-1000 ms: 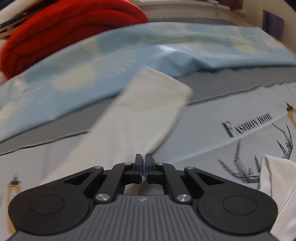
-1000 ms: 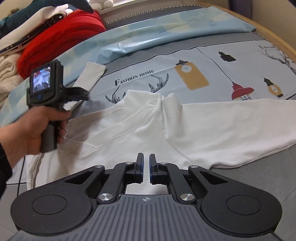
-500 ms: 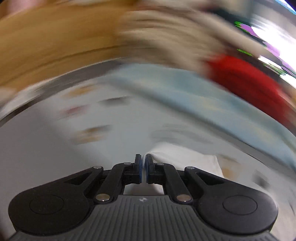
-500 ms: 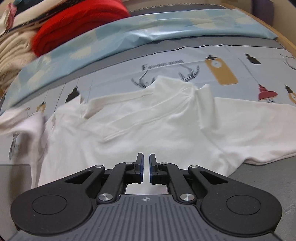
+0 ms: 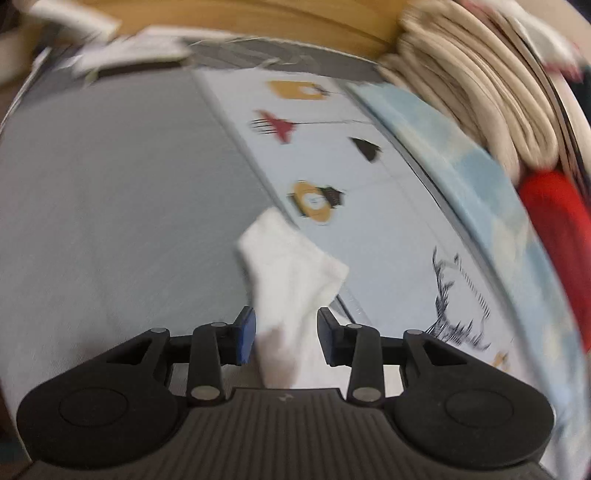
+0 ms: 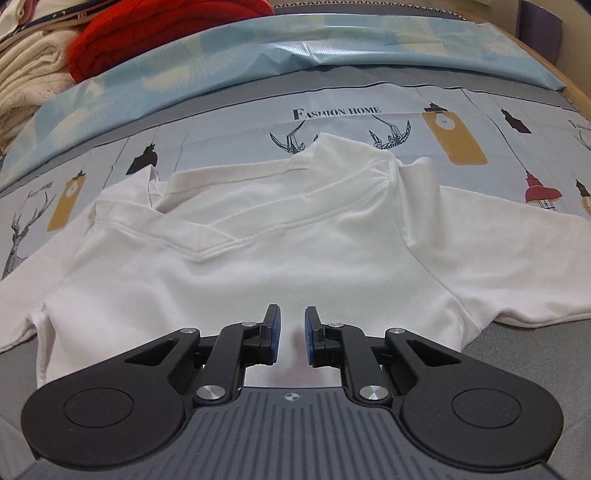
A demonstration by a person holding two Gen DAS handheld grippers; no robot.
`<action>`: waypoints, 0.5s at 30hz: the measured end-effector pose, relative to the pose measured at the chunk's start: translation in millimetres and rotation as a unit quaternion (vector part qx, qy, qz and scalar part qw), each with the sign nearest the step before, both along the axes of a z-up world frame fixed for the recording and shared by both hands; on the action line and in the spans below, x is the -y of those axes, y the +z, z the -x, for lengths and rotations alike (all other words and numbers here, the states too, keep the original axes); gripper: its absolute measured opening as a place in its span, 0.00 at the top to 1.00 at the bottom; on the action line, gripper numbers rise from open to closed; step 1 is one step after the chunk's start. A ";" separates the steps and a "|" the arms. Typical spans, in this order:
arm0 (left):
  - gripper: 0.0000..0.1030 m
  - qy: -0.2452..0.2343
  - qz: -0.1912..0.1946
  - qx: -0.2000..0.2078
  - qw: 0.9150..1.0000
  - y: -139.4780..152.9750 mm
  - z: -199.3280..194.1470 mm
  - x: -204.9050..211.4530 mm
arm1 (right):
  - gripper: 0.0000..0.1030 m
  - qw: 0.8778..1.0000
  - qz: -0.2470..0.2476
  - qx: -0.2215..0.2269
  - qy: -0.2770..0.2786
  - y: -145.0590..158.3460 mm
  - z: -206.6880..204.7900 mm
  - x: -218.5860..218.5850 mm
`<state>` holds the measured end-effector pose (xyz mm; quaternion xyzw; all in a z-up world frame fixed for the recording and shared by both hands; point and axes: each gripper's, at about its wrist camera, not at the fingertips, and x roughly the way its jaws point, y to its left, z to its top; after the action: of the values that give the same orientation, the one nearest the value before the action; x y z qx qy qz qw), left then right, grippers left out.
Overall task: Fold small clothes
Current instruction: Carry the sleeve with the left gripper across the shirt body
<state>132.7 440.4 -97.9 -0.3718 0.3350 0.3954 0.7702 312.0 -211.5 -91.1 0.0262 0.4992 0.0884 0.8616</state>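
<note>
A white long-sleeved top (image 6: 258,258) lies spread on the printed bed cover (image 6: 332,110), collar toward the far side, one sleeve stretched right. My right gripper (image 6: 291,332) hovers just above its near hem, jaws a little apart, holding nothing. In the left wrist view, my left gripper (image 5: 286,336) is open, and the white sleeve end (image 5: 291,266) lies loose between its fingers, sticking forward over the grey sheet (image 5: 110,203). The view is blurred by motion.
A red folded garment (image 6: 166,37) and cream knitwear (image 6: 33,74) are stacked at the far left, also in the left wrist view (image 5: 480,92). A light blue patterned sheet (image 6: 332,48) runs along the back. A wooden bed edge (image 5: 258,14) lies beyond.
My left gripper swung the sleeve across and has opened, letting the sleeve end go. My right gripper moved closer over the top's hem and its jaws parted slightly.
</note>
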 end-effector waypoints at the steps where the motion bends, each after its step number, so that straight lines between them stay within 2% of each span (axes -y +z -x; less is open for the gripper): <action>1: 0.60 -0.027 -0.023 -0.004 0.999 -3.0 -13.9 5.6 | 0.86 1.000 0.003 0.001 0.003 -0.7 0.6 -0.2; 3: 0.55 -0.074 -0.053 -0.010 0.996 -11.0 -37.0 13.0 | 0.86 1.000 0.006 0.001 0.007 -2.1 1.0 -0.9; 5: 0.53 -0.105 -0.063 -0.026 0.992 -26.4 -57.8 17.7 | 0.84 1.000 0.010 -0.001 0.009 -4.1 0.7 -1.1; 7: 0.54 -0.122 -0.069 -0.065 0.988 -45.6 -72.2 21.9 | 0.84 1.000 0.014 -0.003 0.011 -6.3 -0.2 -1.6; 8: 0.62 -0.127 -0.073 -0.089 0.985 -54.7 -76.1 22.2 | 0.84 1.000 0.016 -0.004 0.011 -7.2 -0.9 -2.0; 9: 0.94 -0.129 -0.090 -0.117 0.981 -61.8 -78.0 22.5 | 0.84 1.000 0.017 -0.005 0.011 -8.2 -1.6 -2.7; 10: 0.96 -0.125 -0.118 -0.136 0.976 -60.1 -76.6 24.2 | 0.84 1.000 0.018 -0.007 0.011 -9.2 -2.3 -2.8; 11: 0.96 -0.101 -0.141 -0.136 0.975 -51.1 -69.4 22.2 | 0.84 1.000 0.017 -0.008 0.011 -10.0 -2.9 -2.9; 13: 0.96 -0.002 -0.177 -0.090 0.980 -19.1 -40.4 12.9 | 0.84 1.000 0.016 -0.011 0.010 -11.7 -4.0 -3.3; 15: 0.95 0.086 -0.165 -0.064 0.981 -0.3 -11.0 2.8 | 0.84 1.000 0.016 -0.013 0.011 -12.5 -5.4 -4.5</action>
<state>143.7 437.6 -98.2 -0.2415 0.2803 0.5329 0.7610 317.4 -207.0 -103.6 0.0084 0.5118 0.0893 0.8544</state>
